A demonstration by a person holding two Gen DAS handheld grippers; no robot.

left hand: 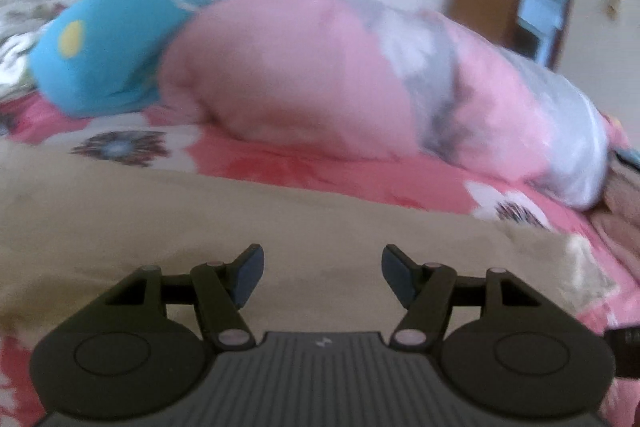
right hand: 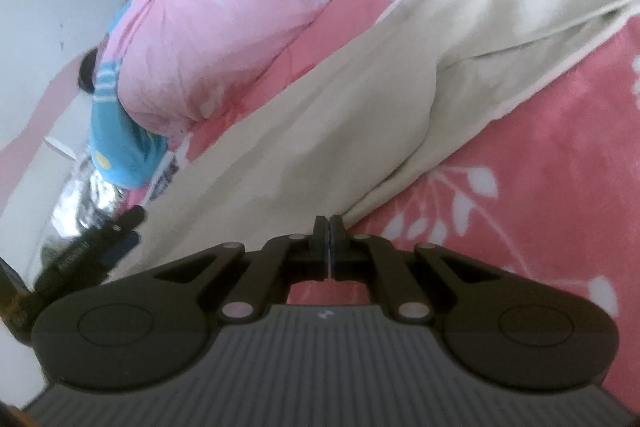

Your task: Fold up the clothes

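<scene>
Left wrist view: the left tool (left hand: 322, 273) hangs over the bed with its 2 fingers spread wide and nothing between them. Directly beneath and ahead of it lies the beige trousers (left hand: 168, 227), spread flat on the flowered bedsheet (left hand: 280, 167). Beyond the garment a rolled pink quilt (left hand: 288, 75) runs across the back of the bed, with a blue striped pillow (left hand: 108, 51) at its left end. The picture is blurred, so the cloth's edges are hard to trace here.

Right wrist view: the right tool (right hand: 330, 247) has its fingers pressed together. Their tips sit right at the near edge of the trousers (right hand: 360, 99); whether a thin fold of cloth is caught between them I cannot tell. From this tool the garment stretches away up and to the right as 1 long band, its far end bunched and seamed near the top right corner. The left tool (right hand: 120, 235) shows at the lower left, just beside the same near end of the cloth. The quilt (right hand: 224, 39) lies along the garment's left side.

Judging from this, the long axis runs straight away from both tools, and both are at the same end, so a fold would likely carry this end toward the far one. The right tool looks nearer the edge.
</scene>
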